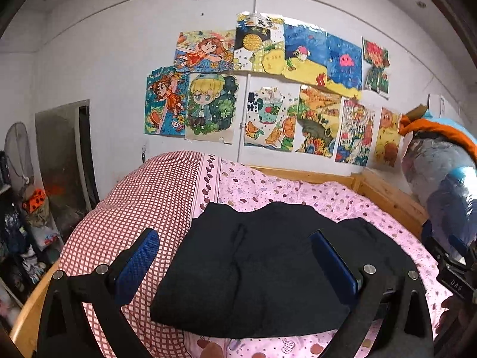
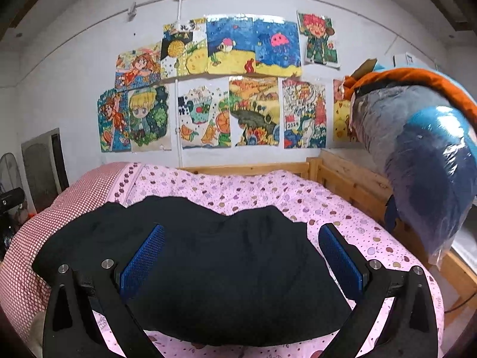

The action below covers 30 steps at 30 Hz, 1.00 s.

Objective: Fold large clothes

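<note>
A black garment (image 1: 262,268) lies folded into a thick rectangle on the pink patterned bed cover (image 1: 298,191). It also shows in the right wrist view (image 2: 214,271). My left gripper (image 1: 235,235) is open, held above the garment's near part, its blue pads (image 1: 137,265) wide apart and empty. My right gripper (image 2: 241,232) is open too, hovering over the garment's near right part, its blue pads (image 2: 340,262) holding nothing. Part of the right gripper's body shows at the right edge of the left wrist view (image 1: 453,268).
A red checked quilt (image 1: 143,205) lies on the bed's left side. A wooden bed frame (image 2: 351,176) runs behind and to the right. A plastic-wrapped bundle of bedding (image 2: 423,161) sits at the right. Children's drawings (image 2: 232,89) cover the wall. Clutter and a fan (image 1: 18,155) stand at the left.
</note>
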Motion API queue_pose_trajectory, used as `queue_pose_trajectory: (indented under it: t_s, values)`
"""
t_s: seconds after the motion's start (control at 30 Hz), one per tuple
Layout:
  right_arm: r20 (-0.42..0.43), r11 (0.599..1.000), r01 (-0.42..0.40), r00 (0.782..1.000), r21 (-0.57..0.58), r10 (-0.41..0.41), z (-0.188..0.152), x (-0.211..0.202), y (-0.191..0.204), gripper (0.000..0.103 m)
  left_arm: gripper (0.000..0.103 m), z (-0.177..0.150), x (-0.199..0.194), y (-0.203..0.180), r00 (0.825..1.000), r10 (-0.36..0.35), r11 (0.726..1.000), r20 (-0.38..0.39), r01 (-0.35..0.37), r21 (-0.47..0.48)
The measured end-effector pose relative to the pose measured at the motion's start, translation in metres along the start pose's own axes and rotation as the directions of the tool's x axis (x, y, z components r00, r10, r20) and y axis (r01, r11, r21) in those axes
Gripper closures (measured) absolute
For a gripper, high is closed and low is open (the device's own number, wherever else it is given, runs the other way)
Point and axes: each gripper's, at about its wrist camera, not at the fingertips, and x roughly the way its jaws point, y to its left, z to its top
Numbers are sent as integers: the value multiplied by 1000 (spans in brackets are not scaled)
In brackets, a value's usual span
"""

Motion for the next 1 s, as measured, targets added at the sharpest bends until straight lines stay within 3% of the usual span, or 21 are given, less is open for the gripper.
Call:
queue_pose_trajectory:
  t_s: [0.23, 0.47, 0.73, 1.0]
  values:
    - [58, 998, -22, 998, -55, 25, -8, -38, 22, 1, 0, -11, -28, 12, 998, 49, 998, 50, -48, -28]
    - [104, 997, -28, 994, -79, 36, -25, -75, 37, 1, 0, -41, -52, 4, 999, 23, 1000, 45, -23, 17]
    - [86, 995, -47, 995, -88, 55, -43, -98, 41, 1, 0, -72, -66, 4, 1000, 2, 998, 21, -3, 63]
    - [77, 996, -54, 995, -64, 59, -70, -114, 40, 1, 0, -110, -85, 7, 998, 31, 997, 45, -34, 65]
